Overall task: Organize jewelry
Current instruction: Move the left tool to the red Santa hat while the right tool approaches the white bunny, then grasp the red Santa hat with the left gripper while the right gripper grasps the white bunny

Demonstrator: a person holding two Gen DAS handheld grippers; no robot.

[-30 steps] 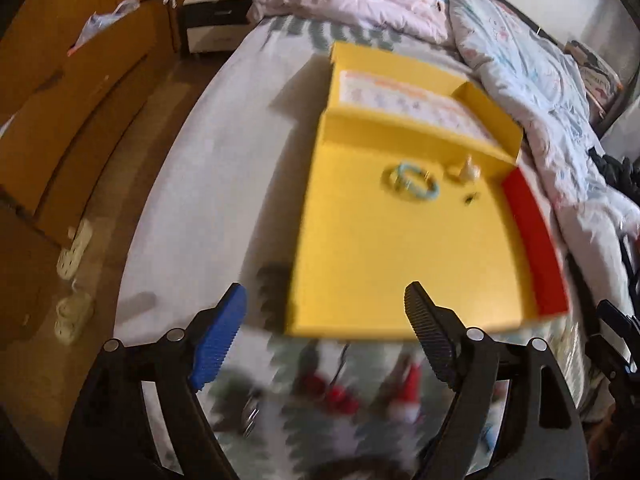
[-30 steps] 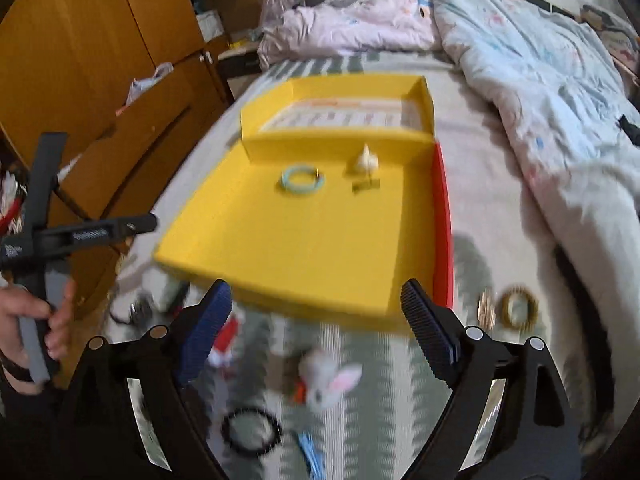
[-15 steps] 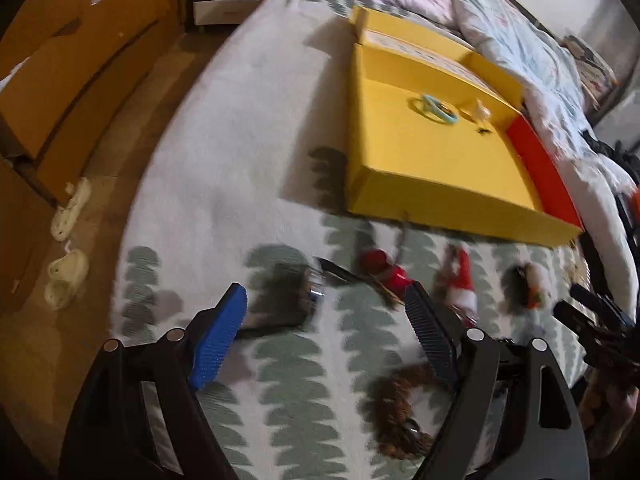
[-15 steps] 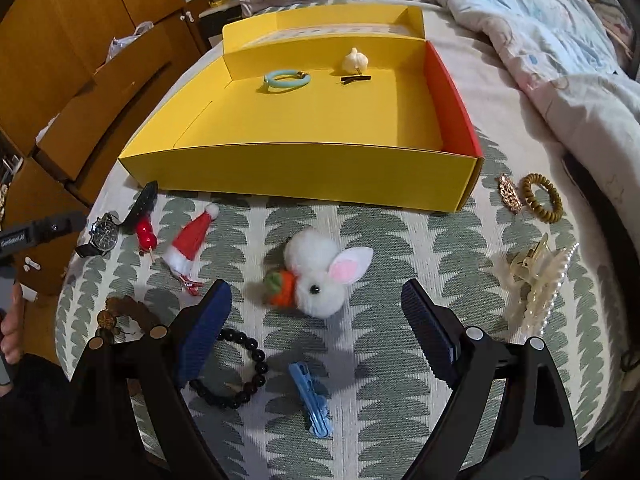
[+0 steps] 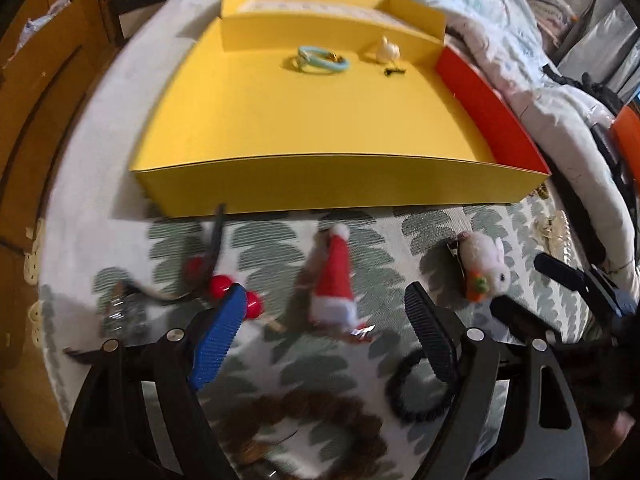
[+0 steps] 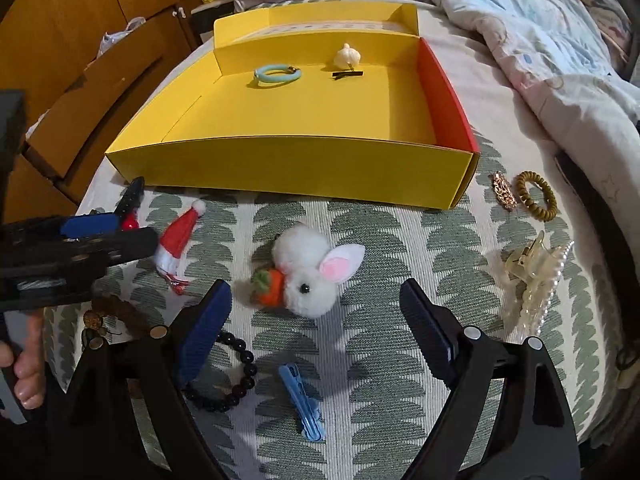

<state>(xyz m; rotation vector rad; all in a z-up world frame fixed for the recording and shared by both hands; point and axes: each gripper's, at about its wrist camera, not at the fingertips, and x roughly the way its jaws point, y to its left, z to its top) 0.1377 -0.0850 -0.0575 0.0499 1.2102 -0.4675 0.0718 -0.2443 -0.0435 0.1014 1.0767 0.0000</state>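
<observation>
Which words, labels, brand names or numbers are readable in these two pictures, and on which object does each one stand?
None can be read.
Printed sheet in the back compartment of the yellow box: rows of marks, too small and blurred to read.
The hair pieces, both sets of jaws and the bedding show no text.

The left gripper [image 5: 324, 344] was open, with nothing between its fingers. A red Santa hat clip [image 5: 335, 280] lay on the bed cover just ahead, at 12 o'clock. A fluffy white bunny clip [image 5: 486, 266] sat at 2 o'clock. The big yellow box [image 5: 340, 192] stood farther off at 12 o'clock, with a blue hair tie [image 5: 323, 60] inside, near its far wall.
</observation>
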